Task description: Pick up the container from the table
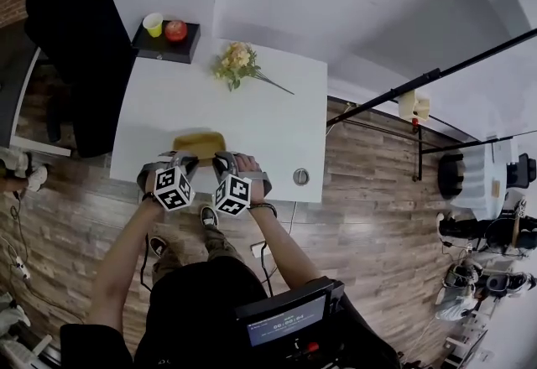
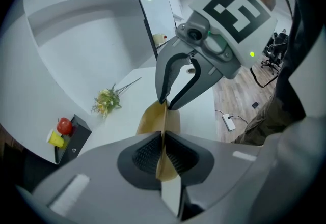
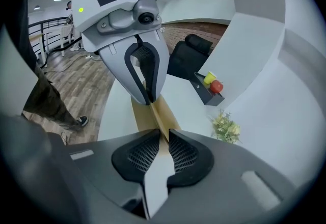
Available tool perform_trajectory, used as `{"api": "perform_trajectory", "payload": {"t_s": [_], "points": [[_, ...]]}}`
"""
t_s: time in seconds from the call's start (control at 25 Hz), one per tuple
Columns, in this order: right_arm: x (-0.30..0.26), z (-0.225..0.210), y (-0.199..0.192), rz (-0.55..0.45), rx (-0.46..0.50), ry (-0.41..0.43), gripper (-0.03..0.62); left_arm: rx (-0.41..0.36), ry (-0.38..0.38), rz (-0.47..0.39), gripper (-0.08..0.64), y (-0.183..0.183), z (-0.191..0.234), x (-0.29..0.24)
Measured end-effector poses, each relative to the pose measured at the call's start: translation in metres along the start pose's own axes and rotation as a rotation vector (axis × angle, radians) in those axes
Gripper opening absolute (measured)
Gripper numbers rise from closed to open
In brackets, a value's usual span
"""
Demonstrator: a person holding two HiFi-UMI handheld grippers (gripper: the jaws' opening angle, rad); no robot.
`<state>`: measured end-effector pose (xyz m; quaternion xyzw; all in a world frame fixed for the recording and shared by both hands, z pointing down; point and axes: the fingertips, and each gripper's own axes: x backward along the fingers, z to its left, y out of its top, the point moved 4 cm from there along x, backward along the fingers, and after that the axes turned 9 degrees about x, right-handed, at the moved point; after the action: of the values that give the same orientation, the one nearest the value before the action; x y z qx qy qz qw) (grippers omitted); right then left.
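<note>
Container (image 1: 199,143) between left tool (image 1: 180,161) and right tool (image 1: 226,159)

Tan container (image 1: 199,143), white table (image 1: 260,111), red apple (image 1: 175,30), yellow cup (image 1: 153,23), black tray (image 1: 172,50).

Nothing I can truly read right now. The cubes (image 1: 174,188) on my left claw (image 1: 186,160) and right claw (image 1: 225,159) carry only black-and-white square patterns, no letters. Down at my chest, the small screen (image 1: 288,321) shows 1 pale line of digits, too tiny to make out.
</note>
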<state>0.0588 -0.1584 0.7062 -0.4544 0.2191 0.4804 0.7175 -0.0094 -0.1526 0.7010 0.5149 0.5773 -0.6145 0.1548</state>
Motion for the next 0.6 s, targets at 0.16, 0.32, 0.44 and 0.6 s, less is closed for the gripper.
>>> {"api": "perform_trajectory", "payload": {"t_s": [0.16, 0.32, 0.44, 0.6], "points": [[0.007, 0.000, 0.013, 0.000, 0.001, -0.019, 0.074, -0.005, 0.011, -0.016, 0.025, -0.002, 0.002, 0.015], [0.016, -0.001, 0.029, -0.006, 0.009, -0.045, 0.071, -0.014, 0.036, -0.034, 0.026, -0.004, 0.006, 0.032], [0.026, -0.007, 0.040, -0.011, 0.021, -0.084, 0.071, -0.026, 0.071, -0.052, 0.026, 0.000, 0.011, 0.046], [0.041, -0.018, 0.056, -0.023, 0.038, -0.139, 0.069, -0.049, 0.119, -0.084, 0.028, 0.007, 0.019, 0.066]]}}
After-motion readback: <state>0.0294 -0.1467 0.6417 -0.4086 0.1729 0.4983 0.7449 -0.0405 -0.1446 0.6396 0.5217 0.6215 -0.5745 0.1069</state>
